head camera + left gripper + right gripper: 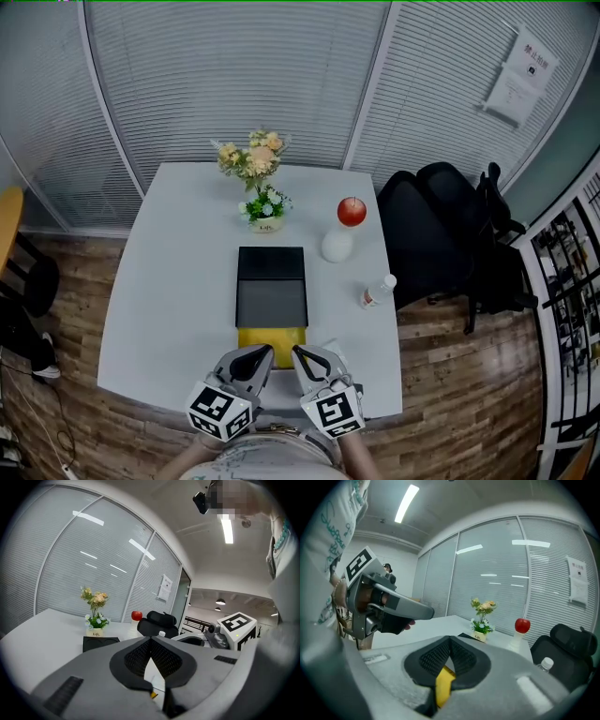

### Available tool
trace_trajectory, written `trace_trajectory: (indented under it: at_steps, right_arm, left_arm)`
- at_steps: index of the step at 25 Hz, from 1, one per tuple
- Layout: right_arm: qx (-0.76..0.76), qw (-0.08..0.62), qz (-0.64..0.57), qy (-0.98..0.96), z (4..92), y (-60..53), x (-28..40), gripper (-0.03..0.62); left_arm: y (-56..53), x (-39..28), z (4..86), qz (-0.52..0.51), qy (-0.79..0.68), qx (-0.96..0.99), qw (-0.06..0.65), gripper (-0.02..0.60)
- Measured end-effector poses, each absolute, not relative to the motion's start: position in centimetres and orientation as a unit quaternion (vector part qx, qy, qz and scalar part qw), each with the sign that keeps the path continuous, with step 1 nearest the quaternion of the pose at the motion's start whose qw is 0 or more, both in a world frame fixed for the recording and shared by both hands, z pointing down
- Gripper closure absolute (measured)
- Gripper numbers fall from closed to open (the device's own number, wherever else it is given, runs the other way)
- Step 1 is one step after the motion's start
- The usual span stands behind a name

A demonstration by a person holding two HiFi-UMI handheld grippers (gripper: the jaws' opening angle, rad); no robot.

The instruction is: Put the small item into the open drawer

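Observation:
A black drawer box (272, 281) sits mid-table, and its yellow open drawer (272, 338) is pulled out toward the front edge. Both grippers hover side by side at that front edge, just past the drawer. My left gripper (263, 353) is shut, its fingertips meeting (150, 639) with nothing between them. My right gripper (298, 354) is also shut and empty (450, 638). The yellow drawer (443, 686) shows below through the gap behind its pads. I cannot make out any separate small item in these views.
A vase of flowers (255, 159) and a small flower pot (265, 208) stand behind the box. To its right are a red apple (352, 212) on a white vase (337, 246) and a small bottle (378, 291). A black chair (441, 234) stands beside the table's right edge.

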State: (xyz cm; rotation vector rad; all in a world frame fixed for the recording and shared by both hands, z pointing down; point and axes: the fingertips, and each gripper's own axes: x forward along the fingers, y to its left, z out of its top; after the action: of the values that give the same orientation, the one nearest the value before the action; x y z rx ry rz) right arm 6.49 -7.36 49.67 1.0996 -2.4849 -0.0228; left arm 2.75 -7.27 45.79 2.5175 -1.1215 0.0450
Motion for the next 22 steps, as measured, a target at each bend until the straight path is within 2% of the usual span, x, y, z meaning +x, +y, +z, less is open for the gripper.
trace_trajectory:
  at_steps: [8, 15, 22]
  right_arm:
    - [0.437, 0.229, 0.003, -0.87, 51.2, -8.5, 9.7, 0.591]
    - [0.473, 0.214, 0.014, -0.855, 50.5, -9.9, 12.0, 0.591]
    - [0.497, 0.243, 0.006, -0.833, 51.2, -10.8, 14.5, 0.591]
  left_arm:
    - [-8.0, 3.3, 46.0, 0.019, -0.389, 0.901, 0.194, 0.584]
    - [-8.1, 4.0, 46.2, 0.021, -0.375, 0.903, 0.21, 0.584]
    - [-8.1, 3.7, 46.6, 0.02, -0.373, 0.901, 0.221, 0.584]
